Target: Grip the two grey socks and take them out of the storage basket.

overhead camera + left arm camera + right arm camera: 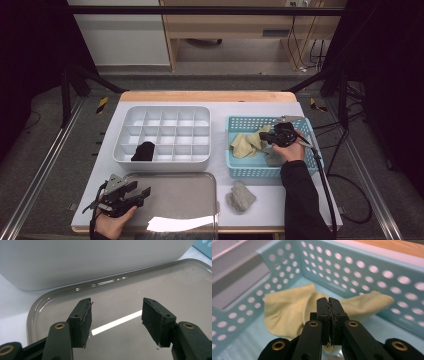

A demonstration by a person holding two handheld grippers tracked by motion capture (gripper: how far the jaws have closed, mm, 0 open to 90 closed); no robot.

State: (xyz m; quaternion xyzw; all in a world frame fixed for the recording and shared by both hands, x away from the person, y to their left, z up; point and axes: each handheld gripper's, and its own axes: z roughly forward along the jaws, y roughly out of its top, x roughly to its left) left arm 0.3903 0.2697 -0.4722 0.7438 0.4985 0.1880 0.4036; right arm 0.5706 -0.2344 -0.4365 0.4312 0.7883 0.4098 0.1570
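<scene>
Right gripper point(329, 302) inside the blue basket point(239, 169), jaws pinched together on the yellow sock point(287, 312) lying on the basket floor; left gripper point(116, 315) hovers over the grey tray point(190, 285) beside the white organiser point(165, 162), jaws wide, nothing between them.

Sock point(248, 144) in basket point(240, 170), right of divided box point(165, 162).

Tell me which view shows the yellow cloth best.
The right gripper view: the yellow cloth lies close and sharp on the basket floor, with the right gripper shut on its fold. The high view shows the cloth small, partly behind the gripper. The left gripper view faces the tray.
</scene>
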